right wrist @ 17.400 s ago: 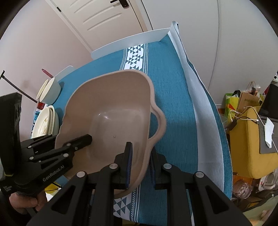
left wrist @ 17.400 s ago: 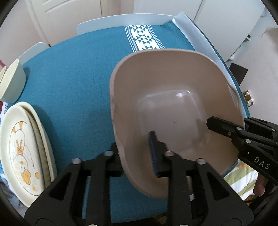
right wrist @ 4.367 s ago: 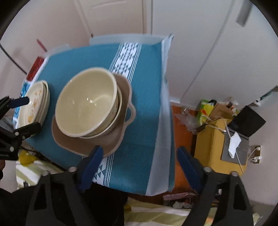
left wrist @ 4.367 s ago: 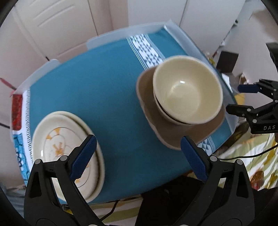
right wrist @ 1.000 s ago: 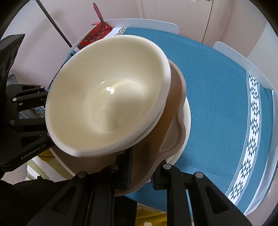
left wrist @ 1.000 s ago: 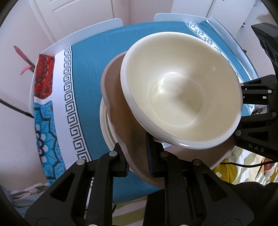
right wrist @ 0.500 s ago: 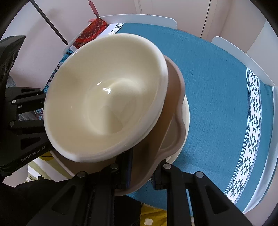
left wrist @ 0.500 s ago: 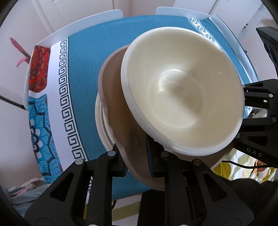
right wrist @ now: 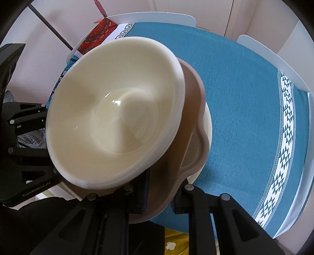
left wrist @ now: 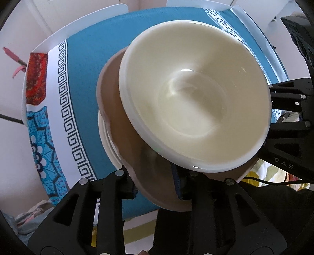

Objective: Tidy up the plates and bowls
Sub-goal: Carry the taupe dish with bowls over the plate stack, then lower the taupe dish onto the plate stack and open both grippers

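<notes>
A cream bowl (left wrist: 196,98) sits nested in a brown dish (left wrist: 125,137), tilted. The brown dish rests over a stack of cream plates (left wrist: 105,141) on the blue tablecloth. My left gripper (left wrist: 155,188) is shut on the brown dish's near rim. My right gripper (right wrist: 159,194) is shut on the opposite rim of the brown dish (right wrist: 194,141). The cream bowl (right wrist: 113,113) fills the right wrist view, with the plates (right wrist: 208,125) showing under the dish. Each gripper shows in the other's view: the right one (left wrist: 288,125) and the left one (right wrist: 25,137).
The round table has a blue cloth (right wrist: 245,88) with white patterned borders (left wrist: 66,98). A red patterned cloth (left wrist: 36,78) lies at the table's far left edge. White chair backs (right wrist: 153,16) stand behind the table.
The brown dish with the cream bowl has come lower onto the plate stack. Both grippers keep hold of its rim.
</notes>
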`<state>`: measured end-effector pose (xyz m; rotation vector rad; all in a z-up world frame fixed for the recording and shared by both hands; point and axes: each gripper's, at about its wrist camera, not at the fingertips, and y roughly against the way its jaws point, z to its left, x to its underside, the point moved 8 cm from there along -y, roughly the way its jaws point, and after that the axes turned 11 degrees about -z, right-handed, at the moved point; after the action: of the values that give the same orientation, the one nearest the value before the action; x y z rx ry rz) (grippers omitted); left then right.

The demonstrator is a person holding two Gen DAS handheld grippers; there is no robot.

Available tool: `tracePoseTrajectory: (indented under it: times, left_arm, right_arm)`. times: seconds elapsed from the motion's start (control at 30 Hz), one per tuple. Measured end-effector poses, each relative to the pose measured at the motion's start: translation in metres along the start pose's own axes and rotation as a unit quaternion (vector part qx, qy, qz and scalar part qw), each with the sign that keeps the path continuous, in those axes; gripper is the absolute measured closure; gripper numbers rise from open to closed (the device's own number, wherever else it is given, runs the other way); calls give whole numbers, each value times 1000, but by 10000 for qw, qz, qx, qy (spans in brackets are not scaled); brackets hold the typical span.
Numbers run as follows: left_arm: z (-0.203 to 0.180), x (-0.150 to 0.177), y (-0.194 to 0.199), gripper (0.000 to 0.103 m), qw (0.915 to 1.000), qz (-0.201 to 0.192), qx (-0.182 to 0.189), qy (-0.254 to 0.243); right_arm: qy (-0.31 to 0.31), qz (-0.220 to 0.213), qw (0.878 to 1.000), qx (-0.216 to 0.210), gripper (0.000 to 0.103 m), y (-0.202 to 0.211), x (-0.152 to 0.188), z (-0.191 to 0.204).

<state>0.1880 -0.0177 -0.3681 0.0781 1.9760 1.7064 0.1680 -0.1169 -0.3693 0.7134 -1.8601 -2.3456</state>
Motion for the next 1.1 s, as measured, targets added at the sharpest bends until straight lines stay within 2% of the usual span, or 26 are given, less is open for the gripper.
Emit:
tracePoseTrajectory:
  times: [0.1, 0.2, 0.37, 0.4, 0.43, 0.5, 0.53, 0.6, 0.67, 0.7, 0.77, 0.83, 0.93, 1.1]
  left_arm:
    - [0, -1, 0, 75, 10000, 70, 42, 9]
    - [-5, -3, 4, 57, 9998, 79, 188, -14]
    - [-5, -5, 7, 53, 9997, 91, 211, 1]
    - [-6, -6, 8, 48, 9997, 87, 221, 13]
    - [-8, -8, 10, 37, 9997, 78, 221, 16]
    - [-11, -10, 17, 22, 9999, -11, 145, -54]
    - [-11, -11, 20, 18, 9999, -51, 141, -61]
    - [-11, -10, 24, 18, 9999, -59, 149, -24]
    - [-10, -9, 26, 18, 9999, -58, 120, -6]
    - [-10, -7, 28, 18, 9999, -48, 92, 2]
    - [-9, -4, 34, 18, 9999, -110, 66, 50]
    - [-10, -3, 40, 17, 9998, -165, 46, 76]
    - [-10, 1, 52, 17, 9996, -278, -33, 61]
    - [-12, 4, 84, 17, 9976, -653, -168, 144]
  right_arm:
    - [-44, 3, 10000, 11, 87, 3, 2, -2]
    - [-40, 3, 10000, 42, 86, 8, 2, -4]
    - [-89, 33, 10000, -20, 86, 9, 2, -4]
    - [-108, 53, 9999, -29, 86, 10, 2, -4]
    - [-139, 67, 9999, -50, 85, 12, 3, -3]
    - [-145, 75, 9999, -54, 84, 17, 4, -3]
    - [-137, 69, 9999, -52, 82, 18, 5, -2]
    - [-99, 45, 9999, -9, 79, 21, 5, -3]
    - [-66, 37, 10000, -18, 71, 25, 7, -2]
    - [-35, 64, 10000, 55, 54, 26, 9, -3]
    - [-39, -1, 9999, 111, 33, 30, 10, -5]
    - [-140, -31, 9999, 25, 32, 34, 12, -8]
    - [-205, -169, 9996, 111, 32, 45, 15, -13]
    - [-333, -621, 9974, 179, 32, 83, 19, -18]
